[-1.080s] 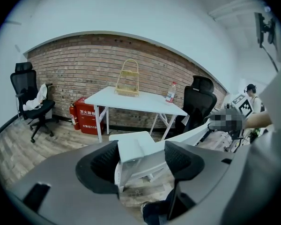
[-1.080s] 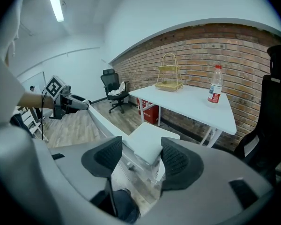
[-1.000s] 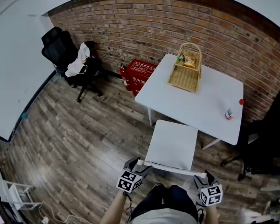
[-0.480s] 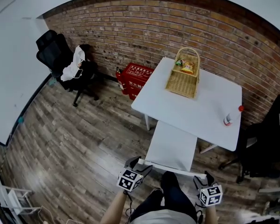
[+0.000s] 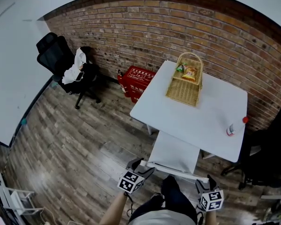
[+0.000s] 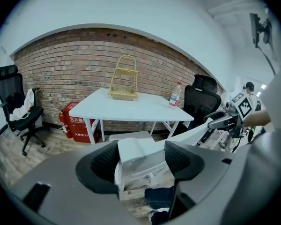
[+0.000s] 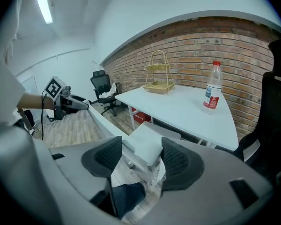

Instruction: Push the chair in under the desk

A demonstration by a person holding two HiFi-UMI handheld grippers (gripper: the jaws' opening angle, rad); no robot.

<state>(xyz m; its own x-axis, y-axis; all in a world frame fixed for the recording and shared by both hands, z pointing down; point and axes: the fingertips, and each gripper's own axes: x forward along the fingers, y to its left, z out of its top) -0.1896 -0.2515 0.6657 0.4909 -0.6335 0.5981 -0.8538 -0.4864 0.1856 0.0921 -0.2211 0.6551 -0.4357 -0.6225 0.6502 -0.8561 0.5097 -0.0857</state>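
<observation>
Both grippers are on the white chair here. The left gripper has its jaws pinched on the left top corner of the backrest, and the right gripper is doing the same on the right corner. In each gripper view the white corner sits right between the black ribbed pads, touching both.

The chair itself is at the near edge of the white desk. The far part of the seat is tucked under the tabletop, while the rest of the seat and the backrest stick out toward the person.

On the desk there's a wicker basket with a tall handle and some snack packets inside, over by the brick wall. A red-capped bottle stands well apart from it near the right edge.

Also around: a red box on the wood floor beside the desk, and a black office chair off to the left with a white cloth draped on it.
</observation>
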